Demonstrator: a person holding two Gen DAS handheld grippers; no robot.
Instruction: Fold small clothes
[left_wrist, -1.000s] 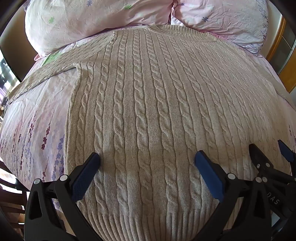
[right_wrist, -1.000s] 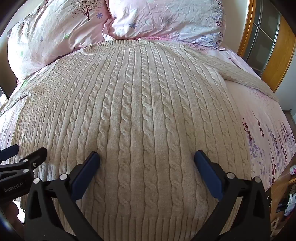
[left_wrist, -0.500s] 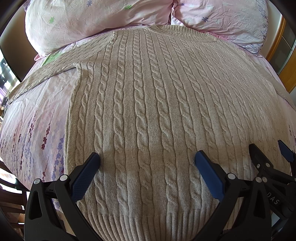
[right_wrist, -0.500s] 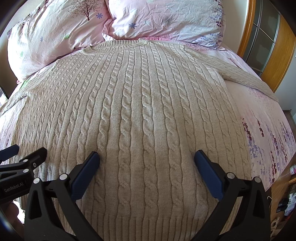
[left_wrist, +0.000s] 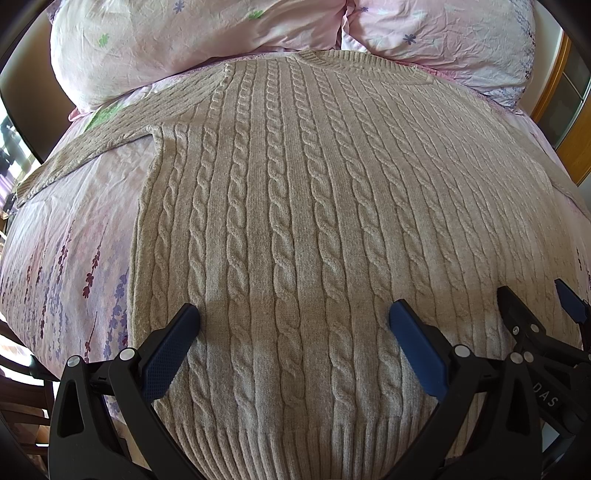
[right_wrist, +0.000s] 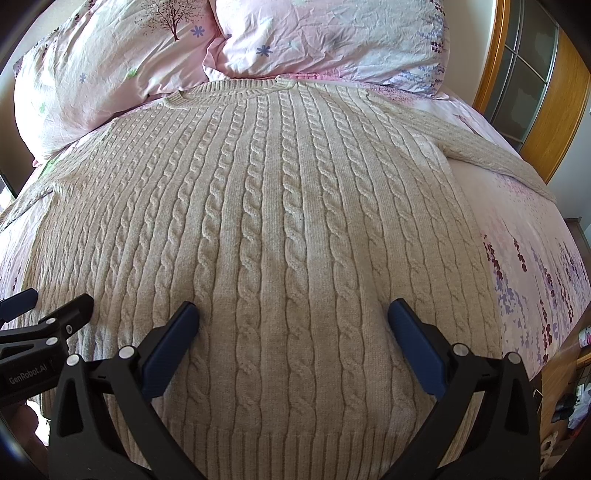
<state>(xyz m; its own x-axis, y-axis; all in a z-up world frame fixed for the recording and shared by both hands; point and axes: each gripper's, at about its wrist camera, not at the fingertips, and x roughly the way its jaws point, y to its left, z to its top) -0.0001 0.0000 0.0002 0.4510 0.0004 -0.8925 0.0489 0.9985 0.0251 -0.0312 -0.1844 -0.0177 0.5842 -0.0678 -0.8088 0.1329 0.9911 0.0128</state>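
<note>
A beige cable-knit sweater (left_wrist: 314, 206) lies flat, front up, on the bed, neck toward the pillows and ribbed hem nearest me; it also fills the right wrist view (right_wrist: 280, 221). Its left sleeve (left_wrist: 92, 151) stretches out to the left and its right sleeve (right_wrist: 491, 155) to the right. My left gripper (left_wrist: 293, 317) is open and empty, hovering over the lower left part of the sweater. My right gripper (right_wrist: 293, 314) is open and empty over the lower right part. Each gripper shows at the edge of the other's view, the right one (left_wrist: 532, 306) and the left one (right_wrist: 51, 306).
The bed has a pink floral sheet (left_wrist: 62, 251) (right_wrist: 535, 258). Two pink pillows (left_wrist: 184, 40) (right_wrist: 332, 37) lie just past the sweater's neck. A wooden frame with glass panes (right_wrist: 524, 74) stands at the right. A wooden chair (left_wrist: 22, 387) is at the bed's left edge.
</note>
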